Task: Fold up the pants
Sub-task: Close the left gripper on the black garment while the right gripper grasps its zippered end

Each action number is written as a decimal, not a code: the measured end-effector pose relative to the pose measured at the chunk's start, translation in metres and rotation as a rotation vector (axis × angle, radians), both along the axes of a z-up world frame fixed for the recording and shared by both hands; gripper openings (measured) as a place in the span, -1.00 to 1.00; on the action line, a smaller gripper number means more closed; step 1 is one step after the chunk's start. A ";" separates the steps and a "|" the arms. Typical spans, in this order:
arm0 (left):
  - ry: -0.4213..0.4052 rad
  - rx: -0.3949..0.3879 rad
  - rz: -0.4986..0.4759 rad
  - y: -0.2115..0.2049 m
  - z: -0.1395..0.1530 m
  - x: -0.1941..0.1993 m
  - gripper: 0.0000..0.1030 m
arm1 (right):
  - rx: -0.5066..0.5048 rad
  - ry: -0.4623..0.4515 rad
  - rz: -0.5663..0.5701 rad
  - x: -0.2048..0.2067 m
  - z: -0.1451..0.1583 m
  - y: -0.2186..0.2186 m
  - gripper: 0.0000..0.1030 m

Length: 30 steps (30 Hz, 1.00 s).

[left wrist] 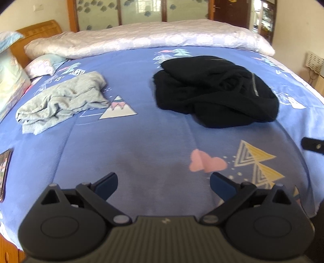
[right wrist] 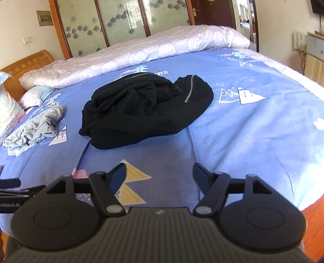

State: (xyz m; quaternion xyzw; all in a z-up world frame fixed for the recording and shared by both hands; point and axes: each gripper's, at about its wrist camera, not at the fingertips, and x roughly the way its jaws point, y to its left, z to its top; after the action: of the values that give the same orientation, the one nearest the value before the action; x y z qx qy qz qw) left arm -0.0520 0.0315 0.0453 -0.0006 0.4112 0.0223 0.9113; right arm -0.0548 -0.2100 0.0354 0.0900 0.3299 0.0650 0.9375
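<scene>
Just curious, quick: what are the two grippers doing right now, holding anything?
Left gripper: open, holding nothing.
Right gripper: open, nothing between its fingers.

My left wrist camera sits just behind its own black two-finger gripper [left wrist: 164,184], low over the near edge of the blue triangle-print bedspread [left wrist: 141,141], looking down the bed toward the frosted floral-glass wardrobe doors [left wrist: 141,12] at the top of the frame. My right wrist camera looks the same way from further right. Both views share the crumpled black zippered pants [left wrist: 214,91] mid-frame, the crumpled grey garment [right wrist: 34,129] at left, and the pale quilt [right wrist: 141,52].
</scene>
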 end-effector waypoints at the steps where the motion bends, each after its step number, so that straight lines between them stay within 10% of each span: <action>1: 0.003 -0.002 0.009 0.004 -0.001 0.001 0.96 | 0.006 -0.003 0.000 0.002 0.001 -0.001 0.32; 8: 0.035 -0.039 0.052 0.026 -0.005 0.011 0.92 | 0.065 0.000 -0.028 0.031 0.002 -0.018 0.32; 21: 0.129 -0.422 0.116 0.087 -0.016 0.142 0.74 | 0.266 0.096 -0.245 0.124 -0.023 -0.105 0.31; 30: 0.135 -0.357 0.037 0.069 -0.051 0.263 0.04 | 0.307 0.139 -0.197 0.196 -0.043 -0.109 0.32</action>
State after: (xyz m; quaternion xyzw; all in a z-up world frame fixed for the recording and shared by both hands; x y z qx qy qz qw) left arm 0.2109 0.1005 -0.0061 -0.1682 0.4690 -0.0340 0.8664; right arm 0.1416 -0.3195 -0.0078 0.2682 0.3698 0.0161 0.8894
